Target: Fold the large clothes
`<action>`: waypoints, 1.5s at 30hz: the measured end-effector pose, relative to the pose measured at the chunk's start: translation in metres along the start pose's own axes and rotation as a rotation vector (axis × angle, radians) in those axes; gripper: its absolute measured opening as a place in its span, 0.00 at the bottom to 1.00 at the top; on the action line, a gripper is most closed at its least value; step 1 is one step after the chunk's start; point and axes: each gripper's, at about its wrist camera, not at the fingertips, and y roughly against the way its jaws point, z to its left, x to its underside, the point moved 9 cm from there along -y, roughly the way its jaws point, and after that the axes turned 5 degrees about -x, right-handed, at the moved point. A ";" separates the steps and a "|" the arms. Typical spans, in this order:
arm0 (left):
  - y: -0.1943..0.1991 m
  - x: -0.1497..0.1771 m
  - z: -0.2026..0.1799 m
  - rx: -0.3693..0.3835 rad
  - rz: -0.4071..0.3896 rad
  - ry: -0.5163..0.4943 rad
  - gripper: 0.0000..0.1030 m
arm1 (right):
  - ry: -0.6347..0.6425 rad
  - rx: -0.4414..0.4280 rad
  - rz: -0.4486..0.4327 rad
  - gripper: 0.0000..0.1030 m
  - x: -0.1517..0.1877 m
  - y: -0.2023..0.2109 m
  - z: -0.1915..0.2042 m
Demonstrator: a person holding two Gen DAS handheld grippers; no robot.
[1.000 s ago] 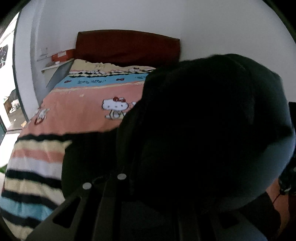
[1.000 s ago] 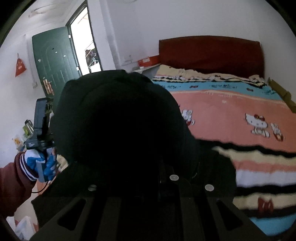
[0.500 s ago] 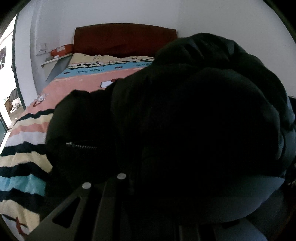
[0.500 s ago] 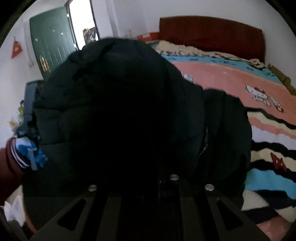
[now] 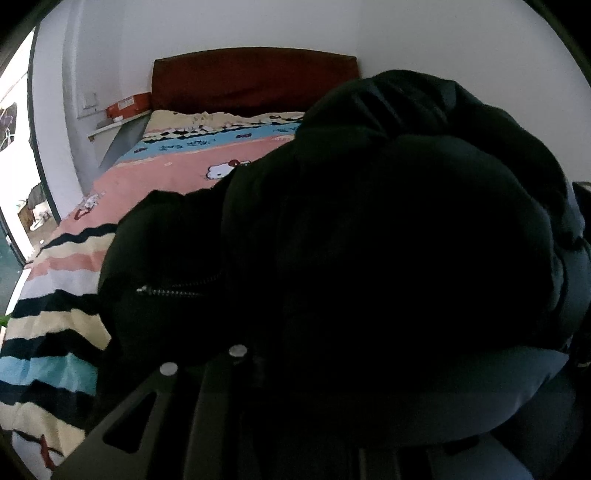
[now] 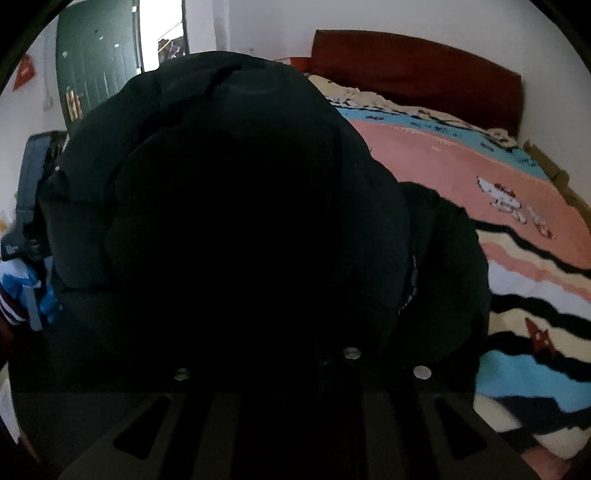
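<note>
Both grippers' jaws are opening with the black padded jacket (image 5: 388, 258) bunched between them, so, released above the bed (image 5: 177, 173), its puffy folds may spring apart.

Jacket (image 5: 388, 240): black, puffy; silver zip teeth (image 5: 166, 291); grey-blue lining at lower edge.
Bedspread (image 5: 177, 173): salmon-pink field w/ white cartoon cat, red bow; blue band; cream band; black, cream, pink, blue wavy stripes nr foot.
Headboard (image 5: 255, 81): dark red.
Walls (image 5: 258, 26): white.
Door (image 6: 96, 62): dark green.
Box (image 5: 127, 107) on shelf: orange-red.
Glove (image 6: 22, 280): blue and white.
</note>
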 end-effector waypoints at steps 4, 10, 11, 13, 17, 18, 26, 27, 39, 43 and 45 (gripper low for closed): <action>0.004 0.000 0.000 -0.016 -0.001 -0.023 0.15 | 0.023 0.018 -0.005 0.17 0.003 0.008 0.002; 0.015 0.007 -0.005 0.026 -0.035 -0.039 0.16 | 0.042 0.030 -0.006 0.22 0.005 0.012 0.008; 0.016 0.007 -0.003 0.040 -0.039 -0.037 0.16 | 0.047 0.032 -0.006 0.23 0.005 0.012 0.009; 0.018 0.007 -0.003 0.063 -0.047 -0.036 0.16 | 0.056 0.034 -0.009 0.26 0.006 0.012 0.011; 0.015 0.009 -0.004 0.066 -0.039 -0.051 0.18 | 0.065 0.030 -0.006 0.29 0.007 0.006 0.012; 0.015 0.010 -0.006 0.067 -0.039 -0.055 0.19 | 0.068 0.031 -0.005 0.30 0.007 0.004 0.012; 0.024 0.010 -0.011 0.088 -0.056 -0.133 0.51 | 0.096 0.025 -0.008 0.63 0.005 0.004 0.020; 0.025 0.010 -0.011 0.091 -0.053 -0.136 0.52 | 0.098 0.027 -0.010 0.68 0.005 0.005 0.020; 0.039 0.029 0.003 0.103 0.017 -0.115 0.53 | 0.092 0.017 0.015 0.72 0.009 0.003 0.023; 0.052 0.035 0.001 0.108 0.040 -0.101 0.53 | 0.071 0.012 0.019 0.77 0.015 0.014 0.024; 0.059 0.038 -0.001 0.109 0.051 -0.093 0.53 | 0.048 0.003 0.017 0.79 0.020 0.022 0.024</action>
